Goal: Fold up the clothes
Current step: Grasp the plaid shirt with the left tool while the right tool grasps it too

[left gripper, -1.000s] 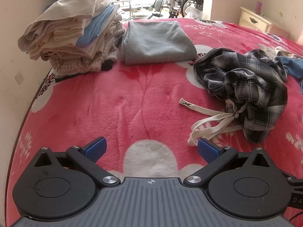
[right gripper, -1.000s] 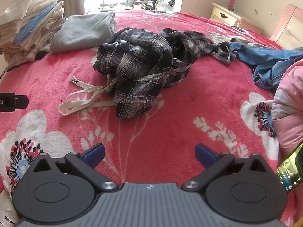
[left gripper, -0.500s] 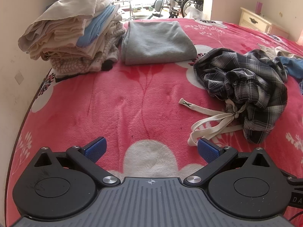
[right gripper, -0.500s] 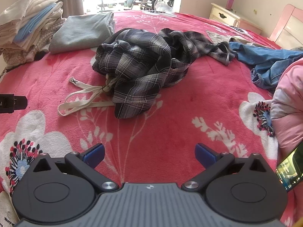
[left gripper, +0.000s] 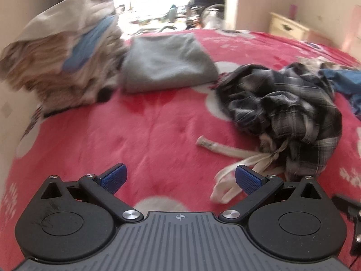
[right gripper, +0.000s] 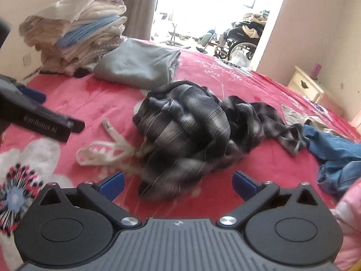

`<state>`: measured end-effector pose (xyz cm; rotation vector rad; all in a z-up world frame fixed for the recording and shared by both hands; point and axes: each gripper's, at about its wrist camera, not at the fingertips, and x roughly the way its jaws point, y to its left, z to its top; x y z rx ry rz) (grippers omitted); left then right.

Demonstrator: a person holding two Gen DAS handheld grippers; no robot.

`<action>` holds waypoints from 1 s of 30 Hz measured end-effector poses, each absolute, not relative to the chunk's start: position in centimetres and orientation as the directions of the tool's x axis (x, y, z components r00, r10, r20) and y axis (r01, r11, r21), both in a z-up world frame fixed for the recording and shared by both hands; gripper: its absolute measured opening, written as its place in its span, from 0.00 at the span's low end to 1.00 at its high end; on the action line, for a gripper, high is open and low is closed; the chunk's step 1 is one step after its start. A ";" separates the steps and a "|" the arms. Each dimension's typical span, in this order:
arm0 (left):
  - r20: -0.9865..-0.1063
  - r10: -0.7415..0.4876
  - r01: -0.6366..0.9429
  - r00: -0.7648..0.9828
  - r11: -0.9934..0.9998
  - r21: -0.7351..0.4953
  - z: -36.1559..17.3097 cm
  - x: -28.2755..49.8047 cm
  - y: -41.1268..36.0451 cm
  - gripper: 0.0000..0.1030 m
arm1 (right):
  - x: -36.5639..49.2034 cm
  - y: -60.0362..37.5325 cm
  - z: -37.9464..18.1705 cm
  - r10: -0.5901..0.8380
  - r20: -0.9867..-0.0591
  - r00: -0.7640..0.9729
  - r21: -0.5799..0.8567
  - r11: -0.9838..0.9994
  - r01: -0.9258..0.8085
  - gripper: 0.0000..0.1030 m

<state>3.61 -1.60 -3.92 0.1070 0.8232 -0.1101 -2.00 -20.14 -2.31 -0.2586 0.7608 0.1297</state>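
Lying crumpled, plaid garment (right gripper: 187,133) seemingly between right gripper (right gripper: 178,184) fingers.

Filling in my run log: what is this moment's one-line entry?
left hand-held gripper open, empty | right hand-held gripper open, at plaid garment | plaid garment crumpled, unfolded

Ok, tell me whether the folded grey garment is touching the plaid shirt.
Apart. The left wrist view shows a strip of red blanket between the folded grey garment and the plaid shirt; the right wrist view shows the same gap.
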 end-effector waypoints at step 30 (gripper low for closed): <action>-0.613 -0.536 0.691 0.580 0.722 0.023 -8.0 9.6 -11.3 0.82 | 4.2 -37.2 -6.5 0.236 -0.696 0.678 0.433 0.891 0.134 0.52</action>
